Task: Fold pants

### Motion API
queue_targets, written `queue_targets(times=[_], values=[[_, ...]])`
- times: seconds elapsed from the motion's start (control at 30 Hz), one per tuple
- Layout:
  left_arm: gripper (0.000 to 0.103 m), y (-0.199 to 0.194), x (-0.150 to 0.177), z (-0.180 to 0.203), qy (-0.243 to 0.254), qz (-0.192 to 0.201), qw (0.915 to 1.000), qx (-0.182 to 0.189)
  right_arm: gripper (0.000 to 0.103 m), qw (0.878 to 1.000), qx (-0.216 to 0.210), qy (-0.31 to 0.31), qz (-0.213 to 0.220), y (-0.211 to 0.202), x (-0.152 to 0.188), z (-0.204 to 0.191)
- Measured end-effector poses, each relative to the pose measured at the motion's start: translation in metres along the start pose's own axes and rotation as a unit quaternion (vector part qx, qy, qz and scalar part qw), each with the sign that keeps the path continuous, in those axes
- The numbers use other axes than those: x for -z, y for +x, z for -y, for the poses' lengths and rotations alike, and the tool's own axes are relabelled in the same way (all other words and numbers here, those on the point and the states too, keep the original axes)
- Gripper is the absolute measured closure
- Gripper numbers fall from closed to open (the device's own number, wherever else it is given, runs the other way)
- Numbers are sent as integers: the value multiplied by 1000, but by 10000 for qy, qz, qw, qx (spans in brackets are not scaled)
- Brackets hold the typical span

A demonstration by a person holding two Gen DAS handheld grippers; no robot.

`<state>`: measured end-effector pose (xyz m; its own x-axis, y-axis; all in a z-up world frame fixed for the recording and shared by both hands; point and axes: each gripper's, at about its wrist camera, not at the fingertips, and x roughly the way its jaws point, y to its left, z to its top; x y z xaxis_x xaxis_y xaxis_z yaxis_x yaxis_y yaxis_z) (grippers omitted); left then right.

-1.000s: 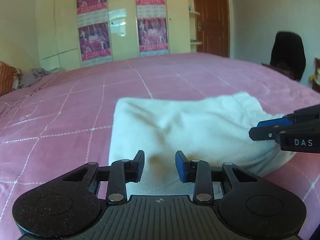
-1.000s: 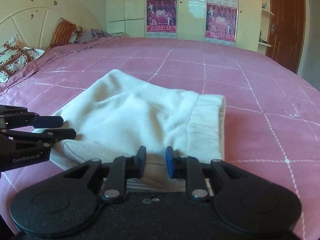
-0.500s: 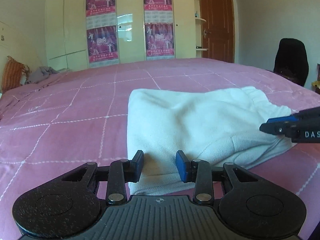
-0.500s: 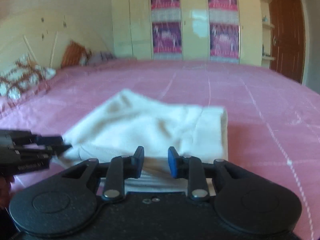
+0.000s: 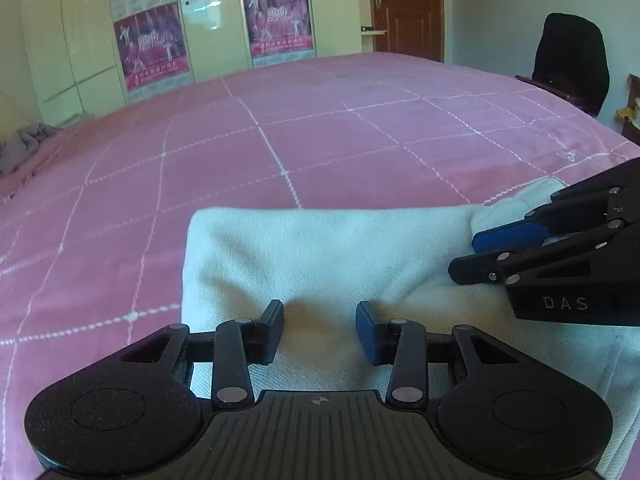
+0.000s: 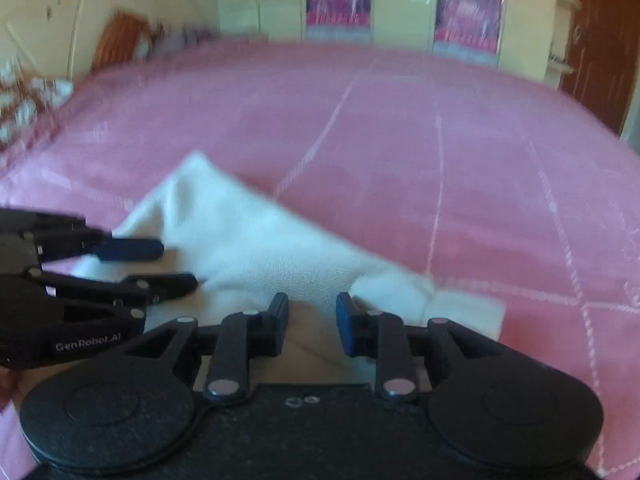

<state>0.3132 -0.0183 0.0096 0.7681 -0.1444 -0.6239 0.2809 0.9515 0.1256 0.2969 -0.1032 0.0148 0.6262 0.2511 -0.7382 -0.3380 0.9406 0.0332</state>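
The white pants (image 5: 320, 256) lie folded into a compact bundle on the pink bedspread (image 5: 320, 128); they also show in the right wrist view (image 6: 256, 236). My left gripper (image 5: 320, 330) is open, its fingers low over the near part of the bundle. My right gripper (image 6: 312, 322) is open, its fingers over the bundle's near edge. Each gripper shows in the other's view: the right one (image 5: 466, 254) at the bundle's right end, the left one (image 6: 178, 264) at its left side. Neither holds cloth. The right wrist view is blurred.
The bed (image 6: 440, 160) stretches far ahead with a white grid pattern. Wardrobe doors with pink posters (image 5: 152, 48) stand behind it. A brown door (image 5: 408, 8) and a black chair (image 5: 568, 56) are at the right. Pillows (image 6: 24, 104) lie at the headboard.
Both grippers have moved closer together and lower over the bundle. The right gripper has swung left, so the bundle now sits lower left in its view. Both stay open.
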Motion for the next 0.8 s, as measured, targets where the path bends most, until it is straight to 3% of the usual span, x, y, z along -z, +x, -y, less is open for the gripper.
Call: queue_targets(times=[0.07,0.1,0.13,0.17,0.23,0.33,0.4,0.47,0.57,0.6,0.7,0.8], values=[[62,-12,-3,2,153,460,9988,-105,78,9997,34,-136,207,-9,-3,-5],[62,-10,-3,5,269,419,9986,-185,74,9987,-27,-142,480,-19,-5,-6],[62,3,-1,7,333,62,9993,-178,72,9972,-24,-127,737,-27,-6,-7],[62,13,3,7,295,-99,9994,-122,73,9971,18,-120,757,-26,-7,-6],[61,11,3,1,122,-41,9999,-89,72,9998,150,-123,-62,4,-4,-4],[61,-10,2,3,148,147,9994,-265,73,9992,238,-308,77,-2,1,-9],[61,-13,9,2,151,9,9995,-289,72,9978,228,-412,467,-23,9,-15],[61,-18,11,4,174,5,9993,-340,72,9983,287,-472,206,-22,19,-17],[61,-34,13,7,210,-9,9992,-339,72,9974,419,-505,311,-35,29,-20],[61,-40,14,7,232,7,9991,-356,70,9970,441,-492,404,-45,31,-22],[61,-56,19,4,250,31,9990,-372,49,9966,394,-255,682,-72,38,-16],[60,-72,27,-5,262,106,9984,-485,46,9958,303,126,850,-93,49,3]])
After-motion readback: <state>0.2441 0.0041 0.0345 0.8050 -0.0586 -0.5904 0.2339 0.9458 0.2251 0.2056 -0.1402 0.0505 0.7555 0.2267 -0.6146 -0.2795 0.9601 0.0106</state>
